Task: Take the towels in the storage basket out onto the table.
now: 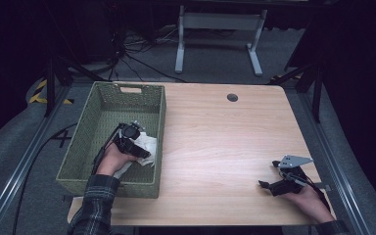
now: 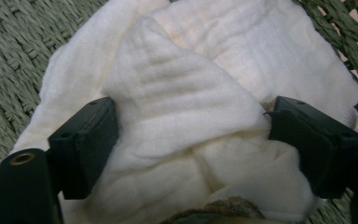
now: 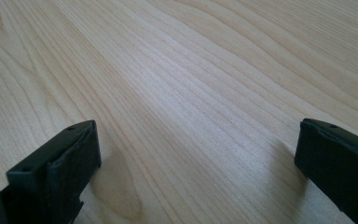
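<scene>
Altogether one cloth (image 2: 186, 116), one basket (image 1: 108, 106), two hand-held grippers

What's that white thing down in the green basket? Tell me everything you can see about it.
It is a white cloth, soft and finely ribbed like muslin or gauze, faintly cream in places. It lies crumpled in loose folds, one triangular fold on top, on the floor of the green woven basket, near its right wall and front end. The left gripper is over it with its jaws apart, one on each side of the top fold and pressing into the fabric. A small brownish patch shows at its lower edge; what that is I cannot tell.
</scene>
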`<action>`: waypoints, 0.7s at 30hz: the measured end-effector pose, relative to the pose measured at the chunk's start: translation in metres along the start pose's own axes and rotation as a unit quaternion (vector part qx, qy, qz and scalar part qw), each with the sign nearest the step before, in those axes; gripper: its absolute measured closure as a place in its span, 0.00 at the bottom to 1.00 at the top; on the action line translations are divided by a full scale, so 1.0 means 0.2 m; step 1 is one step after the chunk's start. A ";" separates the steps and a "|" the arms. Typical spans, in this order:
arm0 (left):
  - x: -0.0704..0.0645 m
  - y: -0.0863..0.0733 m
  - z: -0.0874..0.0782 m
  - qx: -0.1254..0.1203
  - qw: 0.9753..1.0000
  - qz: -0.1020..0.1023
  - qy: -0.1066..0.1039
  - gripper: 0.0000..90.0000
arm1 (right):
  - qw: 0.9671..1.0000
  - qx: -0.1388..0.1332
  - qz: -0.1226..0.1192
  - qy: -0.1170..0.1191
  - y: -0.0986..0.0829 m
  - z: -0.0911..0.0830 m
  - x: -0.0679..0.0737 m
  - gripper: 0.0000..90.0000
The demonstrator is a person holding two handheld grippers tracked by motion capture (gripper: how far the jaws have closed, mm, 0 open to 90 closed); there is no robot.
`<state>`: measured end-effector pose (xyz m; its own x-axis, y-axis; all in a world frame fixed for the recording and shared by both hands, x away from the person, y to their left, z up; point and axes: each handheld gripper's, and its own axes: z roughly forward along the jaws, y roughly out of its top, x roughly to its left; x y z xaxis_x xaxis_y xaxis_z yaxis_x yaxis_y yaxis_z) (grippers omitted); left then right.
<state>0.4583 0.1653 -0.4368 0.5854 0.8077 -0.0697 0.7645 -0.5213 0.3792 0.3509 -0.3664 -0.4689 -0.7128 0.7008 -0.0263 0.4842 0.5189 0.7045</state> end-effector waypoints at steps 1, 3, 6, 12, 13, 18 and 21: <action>0.00 0.00 0.00 -0.001 1.000 0.002 -0.002 0.25 | 1.000 0.000 0.000 0.000 0.00 0.00 0.00 0.01; 0.00 0.00 -0.01 -0.004 1.000 0.007 -0.002 0.33 | 1.000 0.000 0.000 0.000 0.00 0.00 0.00 0.01; 0.01 0.00 -0.02 -0.002 1.000 -0.004 -0.003 0.44 | 1.000 0.000 0.000 0.000 0.00 0.00 0.00 0.01; 0.01 0.00 -0.03 0.001 1.000 -0.012 -0.004 0.59 | 1.000 0.000 0.000 0.000 0.00 0.00 0.00 0.01; 0.01 0.00 -0.04 0.006 1.000 -0.017 -0.005 0.66 | 1.000 0.000 0.000 0.000 0.00 0.00 0.00 0.01; 0.01 0.00 -0.06 0.008 1.000 -0.017 -0.011 0.80 | 1.000 0.000 0.000 0.000 0.00 0.00 0.00 0.01; 0.01 0.00 -0.08 0.006 1.000 -0.019 -0.009 0.82 | 1.000 0.000 0.000 0.000 0.00 0.00 0.00 0.01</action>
<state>0.4553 0.1722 -0.4219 0.5604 0.8220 -0.1014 0.7896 -0.4933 0.3649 0.3509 -0.3664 -0.4689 -0.7127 0.7010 -0.0259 0.4845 0.5185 0.7046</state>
